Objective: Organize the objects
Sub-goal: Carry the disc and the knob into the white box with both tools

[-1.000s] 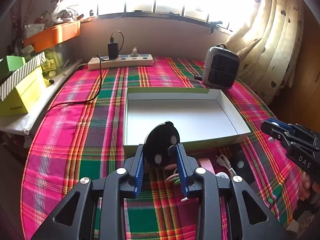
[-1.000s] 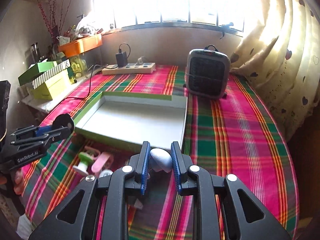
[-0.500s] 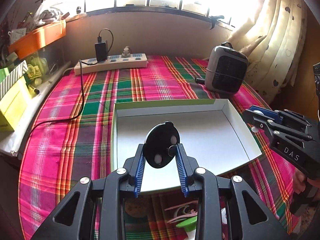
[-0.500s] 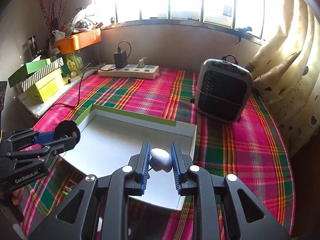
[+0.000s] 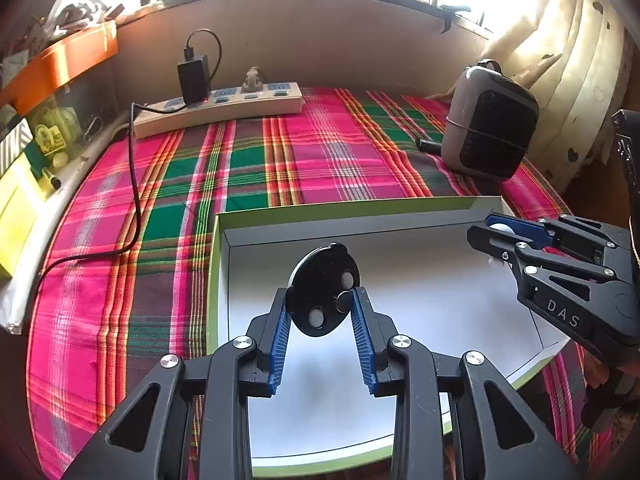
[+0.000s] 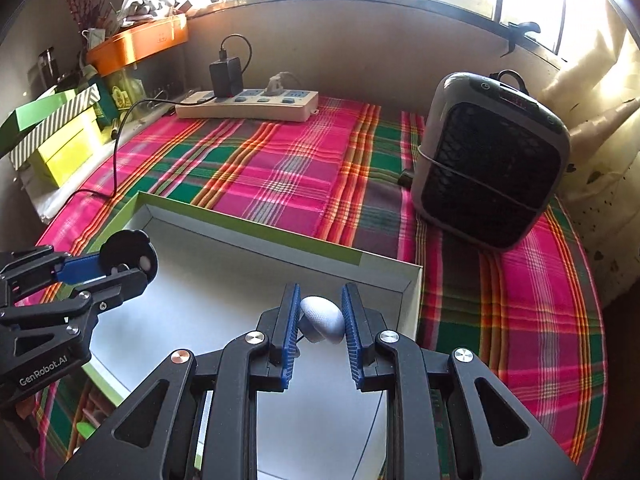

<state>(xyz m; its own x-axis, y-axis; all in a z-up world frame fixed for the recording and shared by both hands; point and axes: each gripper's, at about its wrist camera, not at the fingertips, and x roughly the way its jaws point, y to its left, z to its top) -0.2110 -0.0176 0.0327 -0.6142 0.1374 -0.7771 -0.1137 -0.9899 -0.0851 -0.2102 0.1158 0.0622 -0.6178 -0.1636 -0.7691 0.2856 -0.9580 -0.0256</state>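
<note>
1. Between my left gripper's (image 5: 320, 312) blue pads sits the black disc (image 5: 323, 290), a flat round piece with pale studs on its face. The jaws are clamped on its lower edge, and it stands up on edge beyond the fingertips.
2. Ahead of and below that disc lies the white floor of the box (image 5: 420, 216), a shallow tray with a green rim. Seen from the left wrist, the disc hangs over the tray's left half, inside the rim line.
3. My right gripper (image 6: 320, 324) is closed on a small white egg-shaped piece (image 6: 322, 319), its long axis running across the jaws. It hangs over the tray's right half, just short of the far wall.
4. Both loads lie above the tray, so I judge the coming move to be a straight drop-in. Neither hand looks clearly nearer the floor; each has its own half.
5. Outward from the tools: the plaid cloth (image 5: 280, 160) under everything, a grey heater (image 6: 492, 160) past the tray's right corner, and a power strip (image 5: 224, 106) along the far wall.
</note>
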